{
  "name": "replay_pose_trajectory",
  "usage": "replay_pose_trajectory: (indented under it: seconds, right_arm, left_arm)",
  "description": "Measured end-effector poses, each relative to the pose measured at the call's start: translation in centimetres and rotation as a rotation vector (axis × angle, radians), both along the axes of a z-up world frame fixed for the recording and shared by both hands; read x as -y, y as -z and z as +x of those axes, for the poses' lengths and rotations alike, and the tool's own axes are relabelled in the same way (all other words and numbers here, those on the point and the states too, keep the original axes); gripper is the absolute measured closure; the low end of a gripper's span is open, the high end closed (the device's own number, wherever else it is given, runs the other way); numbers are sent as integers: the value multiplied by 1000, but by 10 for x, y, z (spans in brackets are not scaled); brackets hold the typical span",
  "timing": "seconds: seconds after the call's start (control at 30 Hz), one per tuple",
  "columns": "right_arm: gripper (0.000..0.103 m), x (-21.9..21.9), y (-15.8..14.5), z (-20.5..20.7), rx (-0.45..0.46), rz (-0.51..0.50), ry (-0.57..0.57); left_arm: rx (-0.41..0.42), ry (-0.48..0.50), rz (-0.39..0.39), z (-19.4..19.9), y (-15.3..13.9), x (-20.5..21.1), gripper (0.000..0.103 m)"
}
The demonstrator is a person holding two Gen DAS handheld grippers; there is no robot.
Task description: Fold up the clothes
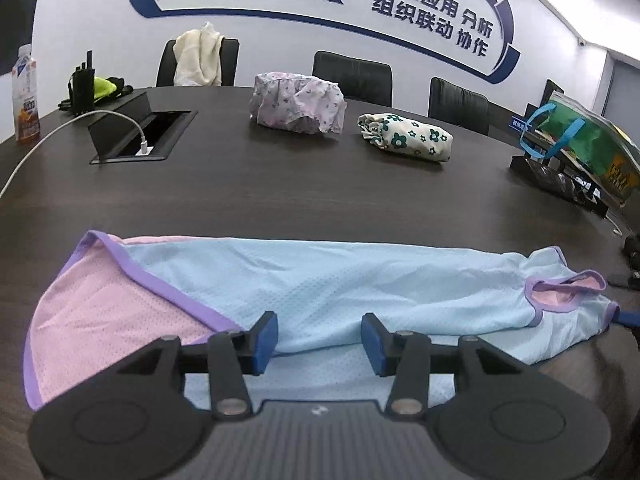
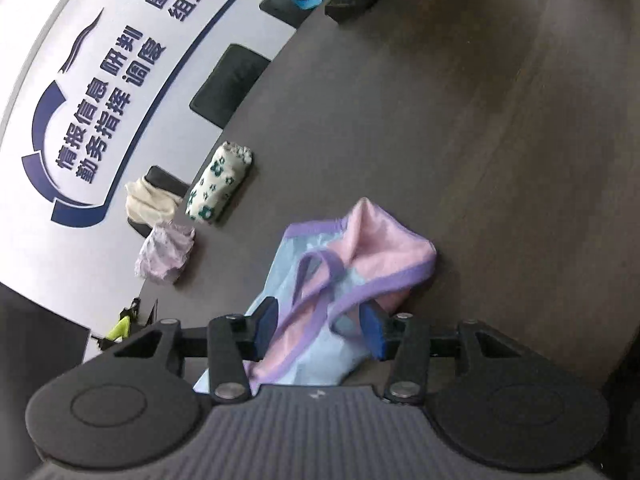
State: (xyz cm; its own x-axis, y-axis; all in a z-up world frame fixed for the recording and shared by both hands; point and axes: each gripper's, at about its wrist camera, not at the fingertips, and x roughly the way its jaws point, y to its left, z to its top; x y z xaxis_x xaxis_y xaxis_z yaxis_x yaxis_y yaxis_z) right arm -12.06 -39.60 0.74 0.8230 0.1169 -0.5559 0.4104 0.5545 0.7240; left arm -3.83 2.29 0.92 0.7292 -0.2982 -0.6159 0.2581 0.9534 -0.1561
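A light blue mesh garment (image 1: 352, 280) with purple trim and a pink inner side lies stretched across the dark table (image 1: 320, 192). Its pink hem end (image 1: 108, 312) is at the left and its strap end (image 1: 568, 292) at the right. My left gripper (image 1: 320, 338) stands open low over the garment's near edge, and the blue cloth passes loosely between its blue pads (image 1: 266, 334). In the strongly rolled right wrist view, my right gripper (image 2: 320, 326) is open around the bunched strap end (image 2: 360, 260). A purple strap (image 2: 316, 276) and folds lie between its pads without being pinched.
A lilac floral bundle (image 1: 298, 104) and a folded white cloth with green flowers (image 1: 406, 136) sit further back. An open cable box with a white cable (image 1: 144, 132), a drink bottle (image 1: 26, 96), a green bag (image 1: 584, 148) and black chairs (image 1: 352, 76) ring the table.
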Motion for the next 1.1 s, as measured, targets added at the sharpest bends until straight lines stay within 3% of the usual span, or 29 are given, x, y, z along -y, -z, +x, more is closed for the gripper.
replay_pose_trajectory:
  seconds: [0.13,0.27,0.4,0.5,0.57,0.67,0.77,0.9,1.0,1.07,1.1]
  right_arm:
    - [60,2,7,22,-15,-14,52]
    - [96,-4,15,36,-27,-68,53]
    - [100,-15,14,36,-1,-176,24]
    - [100,-36,-5,29,101,-356,-11]
    - [100,-65,-26,24,177,-567,-69]
    - [101,-136,-46,19,295,-920,-262]
    - [101,-216,-39,24,323,-1214,-505]
    - [101,-283,-8,42,258,-1327,-768]
    - [87,-289,-5,54,200,-1290,-819]
    - [48,-285,-12,58,170,-1244,-836]
    - [37,-282,-18,55,163,-1225,-853]
  left_arm:
    - [3,6,0,0,1,0,57]
    - [5,6,-10,-1,2,-2,57]
    - [4,5,-20,-2,1,-4,57]
    - [0,-6,-65,-4,-4,-12,58]
    - [17,-27,-105,-8,-11,-22,58]
    - [47,-74,-133,-15,-21,-39,58]
    - [69,-127,-154,-20,-30,-58,57]
    - [69,-184,-162,-27,-32,-78,57]
    - [55,-199,-148,-31,-29,-86,57]
    - [46,-204,-144,-33,-27,-90,57]
    - [42,-204,-148,-33,-26,-91,57]
